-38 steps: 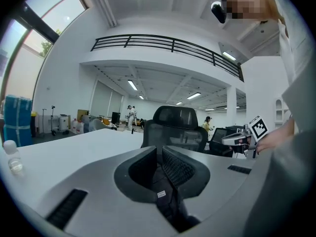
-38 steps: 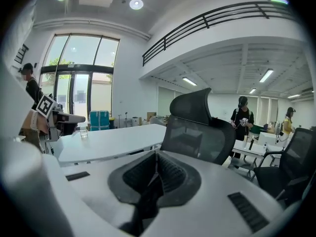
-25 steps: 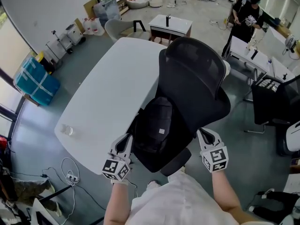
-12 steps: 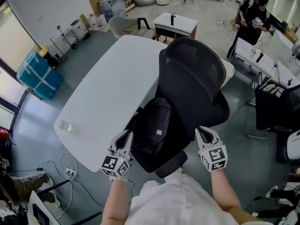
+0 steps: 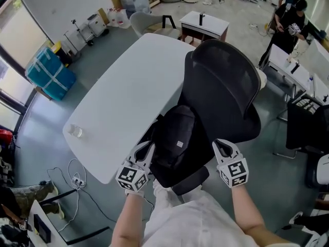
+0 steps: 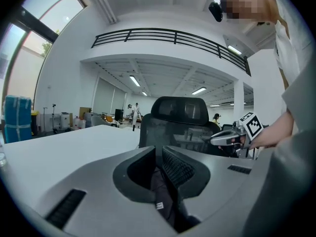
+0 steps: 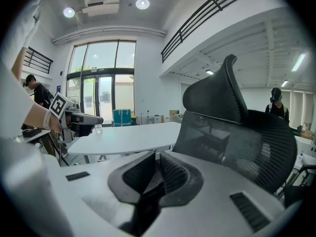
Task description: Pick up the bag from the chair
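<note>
A black backpack (image 5: 175,138) lies on the seat of a black mesh office chair (image 5: 221,89), with a small pale label on its top. My left gripper (image 5: 144,149) hovers at the bag's near left edge, jaws together and holding nothing. My right gripper (image 5: 224,146) hangs at the chair's near right side, beside the seat, also shut and empty. In the left gripper view the dark bag fabric (image 6: 163,201) shows below the jaws of the left gripper (image 6: 159,154), with the chair back (image 6: 180,112) ahead. The right gripper view has the right gripper (image 7: 157,159) pointing past the chair's mesh back (image 7: 237,132).
A white table (image 5: 123,96) touches the chair's left side, with a small glass (image 5: 75,131) near its corner. Cables (image 5: 77,181) lie on the floor below. Blue wrapped crates (image 5: 49,73) stand far left. Desks (image 5: 203,24), another black chair (image 5: 308,133) and a person (image 5: 293,14) stand behind.
The head view has swung a little, so the scene sits further right. My left gripper has edged up towards the bag's near edge. The right gripper has hardly moved.
</note>
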{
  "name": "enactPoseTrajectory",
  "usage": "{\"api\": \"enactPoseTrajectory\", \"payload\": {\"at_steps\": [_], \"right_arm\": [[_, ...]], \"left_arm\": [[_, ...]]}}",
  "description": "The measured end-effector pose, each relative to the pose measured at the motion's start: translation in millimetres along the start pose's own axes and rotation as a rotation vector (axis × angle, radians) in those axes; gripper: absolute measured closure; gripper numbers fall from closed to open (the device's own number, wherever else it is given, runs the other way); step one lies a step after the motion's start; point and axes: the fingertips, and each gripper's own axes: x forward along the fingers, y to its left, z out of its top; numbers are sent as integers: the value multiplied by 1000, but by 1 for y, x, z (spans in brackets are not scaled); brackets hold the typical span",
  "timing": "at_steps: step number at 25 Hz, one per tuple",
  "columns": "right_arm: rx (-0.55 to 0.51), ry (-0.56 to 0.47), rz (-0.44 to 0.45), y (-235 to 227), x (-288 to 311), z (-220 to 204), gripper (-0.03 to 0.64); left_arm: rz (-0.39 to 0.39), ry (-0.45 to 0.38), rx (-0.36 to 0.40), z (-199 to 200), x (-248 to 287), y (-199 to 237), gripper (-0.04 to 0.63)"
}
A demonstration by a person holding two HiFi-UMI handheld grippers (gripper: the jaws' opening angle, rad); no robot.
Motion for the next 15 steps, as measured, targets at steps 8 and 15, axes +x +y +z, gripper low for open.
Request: {"api": "enactPoseTrajectory", "payload": {"at_steps": [8, 15], "right_arm": [[34, 26, -3, 21, 31, -10, 595], [116, 89, -1, 36, 55, -43, 525]], "left_arm": [[-71, 90, 14, -34, 13, 19, 551], [-132, 171, -5, -68, 38, 26, 498]]}}
